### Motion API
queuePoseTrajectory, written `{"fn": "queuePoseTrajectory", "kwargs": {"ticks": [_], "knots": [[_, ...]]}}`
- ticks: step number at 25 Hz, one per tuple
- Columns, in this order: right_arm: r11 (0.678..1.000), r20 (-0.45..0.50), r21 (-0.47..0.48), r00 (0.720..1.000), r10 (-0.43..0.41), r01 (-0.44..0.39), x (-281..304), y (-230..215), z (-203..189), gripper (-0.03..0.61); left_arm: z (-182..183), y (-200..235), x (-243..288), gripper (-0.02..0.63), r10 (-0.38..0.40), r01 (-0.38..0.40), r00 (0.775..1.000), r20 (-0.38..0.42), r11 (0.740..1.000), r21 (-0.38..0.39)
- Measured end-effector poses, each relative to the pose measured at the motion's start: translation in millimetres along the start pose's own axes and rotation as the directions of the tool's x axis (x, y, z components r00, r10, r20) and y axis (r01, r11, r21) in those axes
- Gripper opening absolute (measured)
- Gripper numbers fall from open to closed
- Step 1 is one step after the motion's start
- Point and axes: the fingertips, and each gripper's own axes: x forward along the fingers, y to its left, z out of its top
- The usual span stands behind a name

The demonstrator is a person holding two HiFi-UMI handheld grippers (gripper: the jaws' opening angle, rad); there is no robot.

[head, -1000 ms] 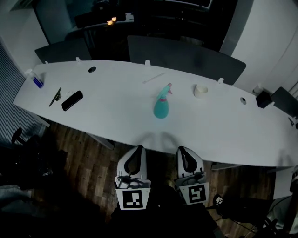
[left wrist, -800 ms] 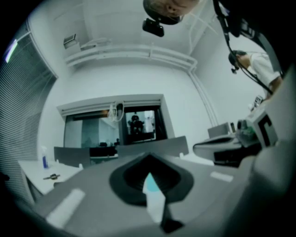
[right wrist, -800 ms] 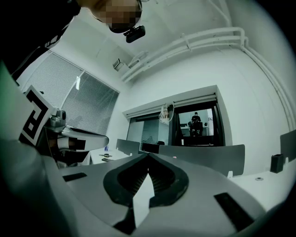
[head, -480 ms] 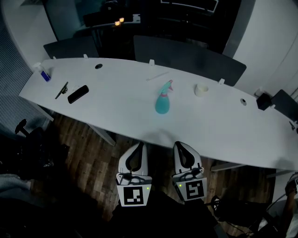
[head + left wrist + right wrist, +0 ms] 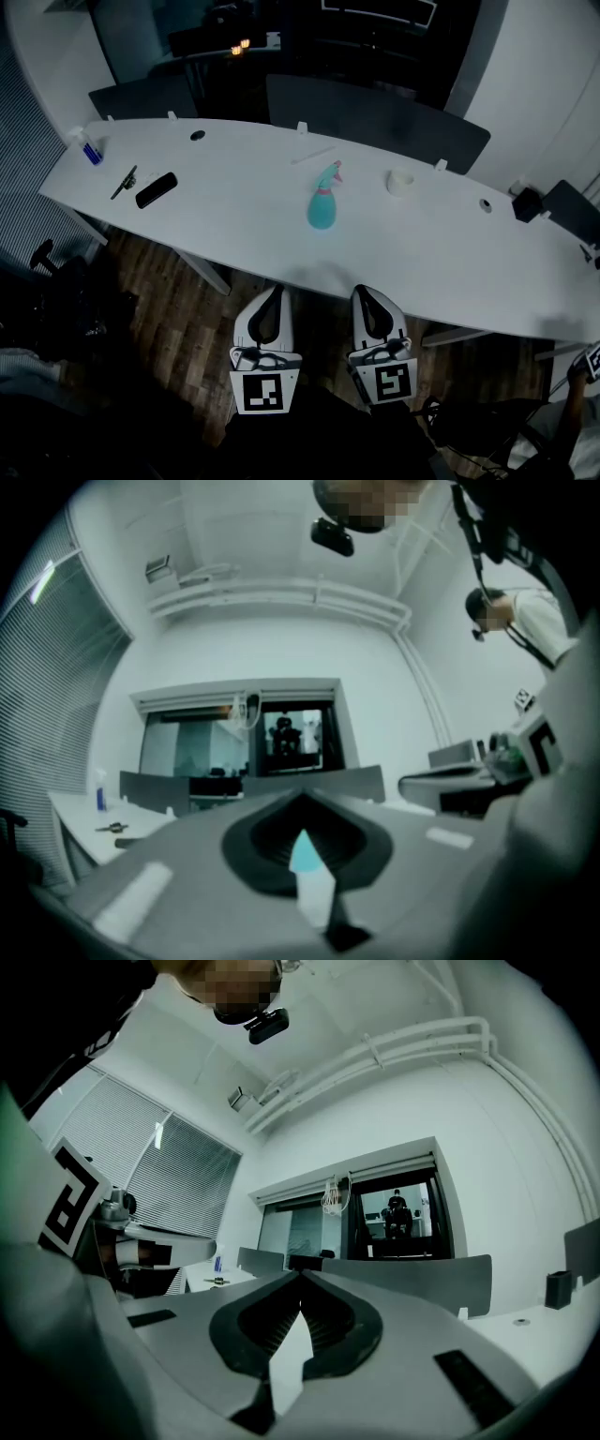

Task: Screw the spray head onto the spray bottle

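A teal spray bottle (image 5: 322, 204) stands upright near the middle of the long white table (image 5: 225, 220), with a spray head and a pinkish collar on top. Both grippers hang side by side in front of the table's near edge, over the wooden floor and well short of the bottle. My left gripper (image 5: 275, 289) is shut with nothing in it, and so is my right gripper (image 5: 362, 291). In the left gripper view the shut jaws (image 5: 302, 795) point level toward the table, and a teal sliver of the bottle (image 5: 305, 853) shows through their gap. The right gripper (image 5: 300, 1273) also shows shut and empty.
On the table lie a tape roll (image 5: 400, 181), a thin white stick (image 5: 312, 155), a black flat device (image 5: 156, 189), a pen-like tool (image 5: 123, 182), a small blue-capped bottle (image 5: 89, 150) and a black box (image 5: 527, 203). Dark chairs (image 5: 375, 117) stand behind it.
Both grippers have edged slightly up and toward the table, still shut. The head view has shifted a little. The bottle stays where it was.
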Motion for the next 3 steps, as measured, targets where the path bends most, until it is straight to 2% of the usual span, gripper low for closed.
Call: {"fn": "queuePoseTrajectory", "kwargs": {"ticks": [3], "knots": [[1.0,-0.005,0.002,1.0,-0.005,0.005,-1.8,-4.7,-0.8,0.006,2.6,0.0,2.0,0.005,0.003,-0.003,1.0,0.006,1.0,0.015]]}}
